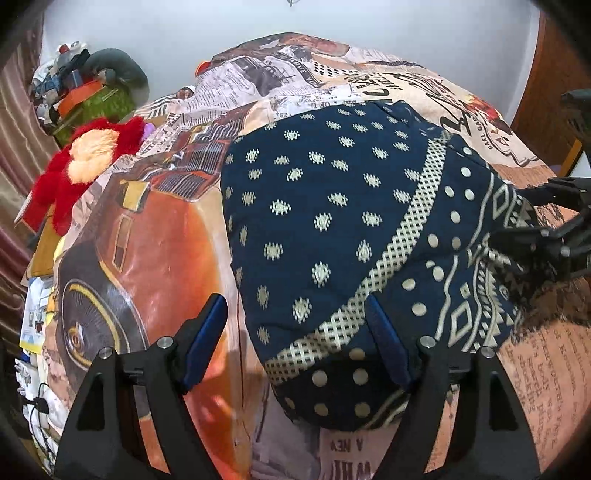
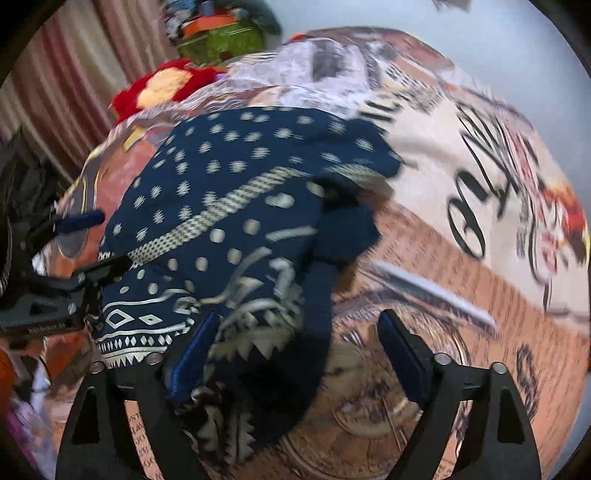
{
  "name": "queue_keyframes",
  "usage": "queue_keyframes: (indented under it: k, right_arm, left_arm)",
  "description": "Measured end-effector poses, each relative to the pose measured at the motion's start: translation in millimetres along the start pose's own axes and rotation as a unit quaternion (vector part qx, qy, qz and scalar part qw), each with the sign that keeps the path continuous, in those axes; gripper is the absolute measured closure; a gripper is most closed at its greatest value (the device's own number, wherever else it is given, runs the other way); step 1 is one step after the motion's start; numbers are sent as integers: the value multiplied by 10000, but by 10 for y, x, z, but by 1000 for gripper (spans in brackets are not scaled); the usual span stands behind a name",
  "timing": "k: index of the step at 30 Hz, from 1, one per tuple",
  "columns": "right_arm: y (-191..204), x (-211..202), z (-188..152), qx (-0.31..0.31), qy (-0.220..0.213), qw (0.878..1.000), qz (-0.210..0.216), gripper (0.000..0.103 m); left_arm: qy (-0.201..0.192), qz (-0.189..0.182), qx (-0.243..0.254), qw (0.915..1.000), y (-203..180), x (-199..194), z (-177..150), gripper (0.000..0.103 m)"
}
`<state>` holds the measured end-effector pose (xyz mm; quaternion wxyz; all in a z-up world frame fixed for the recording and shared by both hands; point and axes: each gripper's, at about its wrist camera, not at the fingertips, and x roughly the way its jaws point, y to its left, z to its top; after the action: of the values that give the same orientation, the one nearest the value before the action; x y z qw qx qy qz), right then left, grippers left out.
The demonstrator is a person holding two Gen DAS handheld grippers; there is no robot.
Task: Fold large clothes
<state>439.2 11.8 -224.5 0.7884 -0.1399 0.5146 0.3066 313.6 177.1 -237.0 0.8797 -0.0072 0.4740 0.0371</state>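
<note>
A navy garment with cream dots and border patterns lies folded on a printed bedsheet. My left gripper is open, its blue pads straddling the garment's near left corner just above it. My right gripper is open over the garment's near right edge, with loose cloth bunched between the jaws. The right wrist view is blurred. The right gripper also shows at the right edge of the left wrist view, and the left gripper shows at the left of the right wrist view.
A red plush toy lies at the bed's left edge. A cluttered pile with a green box stands behind it by striped curtains. A white wall is beyond the bed, a wooden door at right.
</note>
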Motion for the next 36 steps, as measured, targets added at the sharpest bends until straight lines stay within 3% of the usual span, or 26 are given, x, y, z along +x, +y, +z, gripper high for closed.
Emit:
queue_keyframes:
  k: [4,10,16,24,29,36]
  right_arm:
    - [-85,-43,-62,184,42,9998,71,13]
    - [-26,-239,-140,-8,-33,9998,-203,13]
    - [65,-611,-202,-100,-388,9986,-354,13]
    - [319,-1485,-219,103,-1579,9872,-217,13]
    - [610,-2177,-331,49,-2601,9654,-169,13]
    - [999,-3052,-676,-18,-3854,9227,-110,13]
  left_arm:
    - [72,9,67,10000,-13,-73,-98,26]
    - [208,168,85,9996,-4,-220,-278,26]
    - [93,379,-129,9992,70,-479,-315,26]
    - [-1157,459,-494,9910,43,-1470,-86,26]
    - [-2257,213,-496,9727,-134,-2320,-25,26]
    - [-3328,-25,-482,9418,-329,-3187,-131,26]
